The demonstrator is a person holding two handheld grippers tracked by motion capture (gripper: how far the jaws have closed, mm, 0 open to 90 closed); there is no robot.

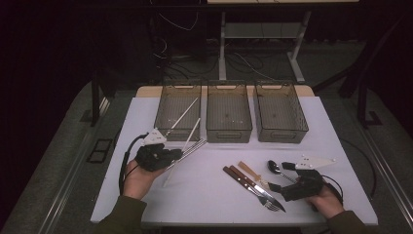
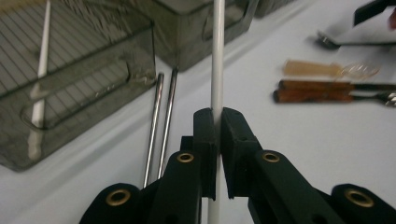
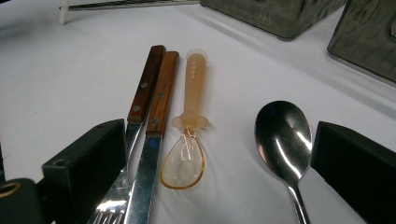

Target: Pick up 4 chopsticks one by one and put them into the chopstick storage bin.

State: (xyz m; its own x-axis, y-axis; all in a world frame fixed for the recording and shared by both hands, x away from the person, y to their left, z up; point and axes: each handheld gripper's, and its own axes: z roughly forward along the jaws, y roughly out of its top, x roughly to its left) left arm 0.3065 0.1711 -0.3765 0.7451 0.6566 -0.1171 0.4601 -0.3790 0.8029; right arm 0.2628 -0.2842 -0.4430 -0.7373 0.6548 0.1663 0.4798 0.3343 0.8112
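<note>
The left gripper (image 2: pixel 217 154) is clamped on a white chopstick (image 2: pixel 217 70) near the table's (image 1: pixel 146 195) left edge, just before the leftmost bin (image 1: pixel 178 113), where another white chopstick (image 2: pixel 42 56) already leans. Best to keep the grip firm, lift the tip over the bin's near rim, and avoid nudging the two metal chopsticks (image 2: pixel 161 116) beside it. The right gripper (image 3: pixel 210 172) rests with jaws wide apart over the spoon (image 3: pixel 282 140) by the front right corner

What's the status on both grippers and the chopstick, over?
Left gripper shut on white chopstick, near left bin. Right gripper open, over cutlery. Metal chopsticks lie beside the path.
</note>
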